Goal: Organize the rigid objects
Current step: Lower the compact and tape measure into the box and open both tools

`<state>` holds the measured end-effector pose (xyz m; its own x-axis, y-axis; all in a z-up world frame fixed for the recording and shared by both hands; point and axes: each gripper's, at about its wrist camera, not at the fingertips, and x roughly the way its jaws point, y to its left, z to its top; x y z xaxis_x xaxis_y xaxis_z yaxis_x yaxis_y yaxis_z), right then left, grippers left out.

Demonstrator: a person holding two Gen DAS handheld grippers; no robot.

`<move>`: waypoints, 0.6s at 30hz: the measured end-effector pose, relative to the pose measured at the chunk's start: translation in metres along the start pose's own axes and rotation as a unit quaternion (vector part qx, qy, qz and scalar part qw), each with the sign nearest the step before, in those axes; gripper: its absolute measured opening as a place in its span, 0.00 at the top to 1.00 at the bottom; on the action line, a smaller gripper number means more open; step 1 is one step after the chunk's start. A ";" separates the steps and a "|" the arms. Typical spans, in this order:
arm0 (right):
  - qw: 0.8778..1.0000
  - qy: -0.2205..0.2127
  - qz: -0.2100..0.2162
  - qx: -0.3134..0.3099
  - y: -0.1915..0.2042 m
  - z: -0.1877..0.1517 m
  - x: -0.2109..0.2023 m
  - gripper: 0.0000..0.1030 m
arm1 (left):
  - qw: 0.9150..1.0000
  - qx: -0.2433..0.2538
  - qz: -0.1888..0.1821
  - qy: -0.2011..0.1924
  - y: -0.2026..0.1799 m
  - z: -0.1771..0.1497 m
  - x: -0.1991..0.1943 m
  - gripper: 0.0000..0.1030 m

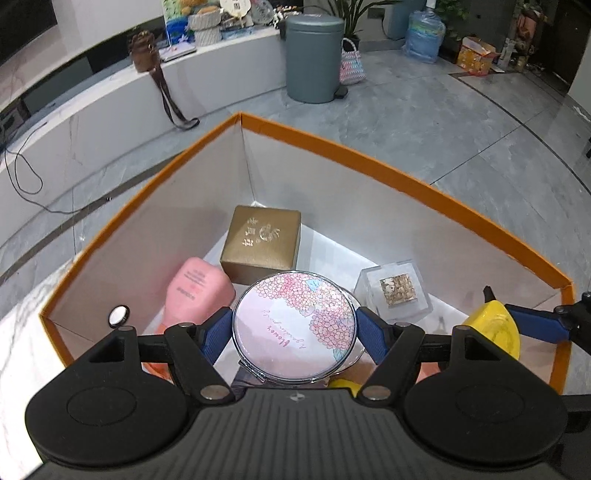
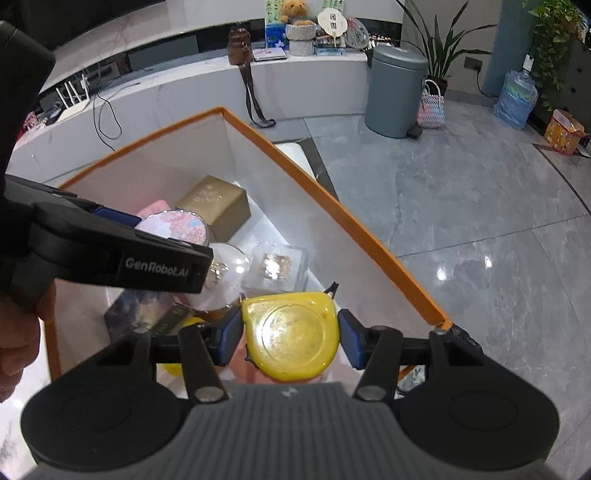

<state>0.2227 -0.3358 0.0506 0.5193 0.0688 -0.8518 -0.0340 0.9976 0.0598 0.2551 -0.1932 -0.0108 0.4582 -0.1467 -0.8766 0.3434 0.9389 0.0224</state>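
Over the orange box (image 1: 369,158), hand-held grippers clamp mirror (image 1: 295,326) and tape measure (image 2: 291,336)

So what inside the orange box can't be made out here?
- Left wrist view: the floral mirror in the left gripper hides the box floor beneath it.
- Right wrist view: the left gripper covers part of the clear globe.
- Gold box lettering: too small to read.

Bin: grey-green pedal bin (image 1: 315,57) standing on the floor by the white counter (image 1: 110,122).
Basket: pink woven basket (image 1: 352,64) just beside the bin.
Bag: brown bag (image 1: 144,51) on the counter, strap hanging down.
Water jug: blue, (image 1: 423,35) near potted plants.
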 end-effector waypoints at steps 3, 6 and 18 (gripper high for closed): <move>1.000 0.002 -0.008 -0.002 -0.002 0.000 0.004 0.46 | 1.000 0.004 -0.003 0.004 -0.003 0.002 0.005 0.19; 1.000 0.002 -0.010 0.004 -0.003 0.002 0.006 0.46 | 1.000 0.001 -0.006 0.005 -0.005 0.000 0.008 0.19; 0.999 -0.005 -0.039 -0.002 -0.001 0.007 0.014 0.45 | 1.000 -0.011 -0.015 0.020 -0.004 0.000 0.016 0.18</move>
<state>0.2359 -0.3363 0.0427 0.5287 -0.0093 -0.8487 0.0029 1.0000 -0.0091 0.2613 -0.1990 -0.0245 0.4148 -0.1623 -0.8953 0.3385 0.9409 -0.0137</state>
